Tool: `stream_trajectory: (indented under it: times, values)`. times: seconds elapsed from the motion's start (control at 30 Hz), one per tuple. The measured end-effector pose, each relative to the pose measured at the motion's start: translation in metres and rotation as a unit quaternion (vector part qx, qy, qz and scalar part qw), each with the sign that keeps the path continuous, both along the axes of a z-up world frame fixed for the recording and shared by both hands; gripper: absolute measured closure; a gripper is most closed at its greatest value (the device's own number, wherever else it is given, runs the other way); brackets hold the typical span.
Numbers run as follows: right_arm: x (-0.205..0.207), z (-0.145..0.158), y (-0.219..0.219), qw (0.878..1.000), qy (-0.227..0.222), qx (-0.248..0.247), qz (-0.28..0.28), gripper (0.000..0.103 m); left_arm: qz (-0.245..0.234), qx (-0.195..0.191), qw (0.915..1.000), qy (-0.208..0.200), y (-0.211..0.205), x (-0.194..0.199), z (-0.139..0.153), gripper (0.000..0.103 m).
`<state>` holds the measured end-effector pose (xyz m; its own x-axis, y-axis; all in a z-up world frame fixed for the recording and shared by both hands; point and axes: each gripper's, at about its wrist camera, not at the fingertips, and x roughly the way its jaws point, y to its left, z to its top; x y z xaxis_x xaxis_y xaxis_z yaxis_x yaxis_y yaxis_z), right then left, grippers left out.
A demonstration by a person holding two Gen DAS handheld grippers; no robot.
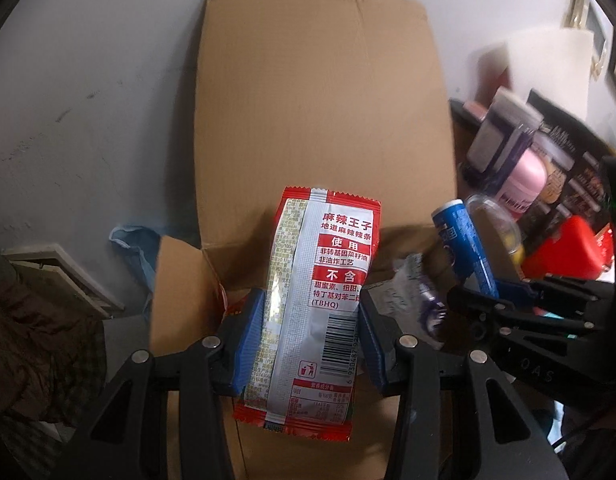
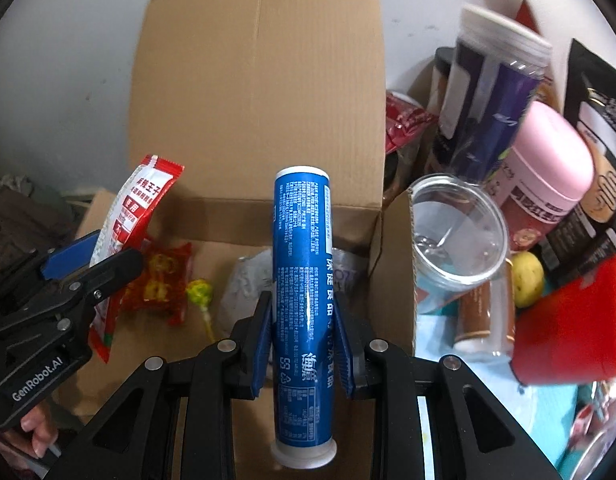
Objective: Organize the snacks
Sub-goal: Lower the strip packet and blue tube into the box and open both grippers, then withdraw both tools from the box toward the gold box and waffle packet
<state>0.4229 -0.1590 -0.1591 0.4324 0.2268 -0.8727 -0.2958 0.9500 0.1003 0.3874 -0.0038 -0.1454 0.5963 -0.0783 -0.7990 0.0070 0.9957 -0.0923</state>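
Left gripper [image 1: 311,334] was closed on a red and white snack packet [image 1: 313,300], blue fingers [image 1: 250,338] pressed on both long edges, well short of fully closed. The packet's long axis ran along the fingers, top seam pointed away from the camera, back label with barcode faced the lens. It was held above the open cardboard box [image 1: 319,112]. The box's tall rear flap stood directly ahead of the fingers. A short side flap [image 1: 180,280] stood just left of the left finger, leaving little room on that side.

Right gripper [image 2: 304,344] was clamped on a blue tube [image 2: 304,280], fingers [image 2: 262,340] nearly fully closed on its sides. The tube's long axis ran along the fingers, one white cap toward the camera, the other end pointed into the box. Beyond the fingertips, the box floor was seen holding a red wrapped snack [image 2: 160,280], a yellow-green lollipop [image 2: 200,294] and a grey foil packet [image 2: 248,280]. Bare cardboard was left near the front edge.

The box's right wall [image 2: 391,264] stood just right of the right finger. Past it, crowded goods were seen: a clear plastic jar [image 2: 455,248], a pink-lidded jar [image 2: 547,184], a dark purple canister [image 2: 495,104], a red container [image 2: 575,320] and a yellow fruit [image 2: 527,276]. Open room was seen only inside the box, between the two grippers and ahead.
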Motion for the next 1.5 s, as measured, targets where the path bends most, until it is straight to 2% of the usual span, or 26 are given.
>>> stream_trajectory:
  times: [0.07, 0.13, 0.4, 0.57, 0.63, 0.83, 0.97, 1.33, 1.5]
  values:
    - [0.006, -0.008, 0.003, 1.0, 0.009, -0.006, 0.001, 0.075, 0.003, -0.006, 0.9999, 0.016, 0.002, 0.007, -0.01, 0.058]
    - [0.008, -0.01, 0.008, 1.0, -0.003, -0.029, 0.003, 0.075, 0.008, -0.01, 0.9996, 0.026, 0.003, 0.012, -0.019, 0.058]
    - [0.01, -0.015, 0.015, 0.996, -0.02, -0.081, 0.005, 0.074, 0.009, 0.006, 0.9971, 0.076, -0.002, 0.026, -0.047, 0.057]
    - [0.009, -0.015, 0.022, 0.997, -0.01, -0.082, 0.01, 0.056, 0.014, 0.024, 0.9966, 0.078, -0.01, 0.026, -0.047, 0.055]
    - [0.006, -0.012, 0.025, 0.996, -0.011, -0.089, 0.01, 0.052, 0.014, 0.026, 0.9965, 0.078, -0.011, 0.024, -0.044, 0.054]
    - [-0.004, 0.0, 0.027, 0.996, -0.01, -0.087, 0.003, 0.052, 0.012, 0.024, 0.9972, 0.07, -0.011, 0.017, -0.025, 0.054]
    - [-0.012, 0.021, 0.022, 0.997, -0.014, -0.076, 0.0, 0.052, 0.009, 0.022, 0.9981, 0.056, -0.009, 0.008, -0.006, 0.054]
    - [-0.04, 0.089, 0.015, 0.997, -0.056, -0.057, -0.005, 0.052, -0.003, 0.019, 0.9998, -0.006, -0.005, -0.024, 0.075, 0.054]
    - [-0.063, 0.123, 0.011, 0.996, -0.081, -0.045, -0.011, 0.052, -0.008, 0.018, 0.9991, -0.039, -0.004, -0.053, 0.112, 0.054]
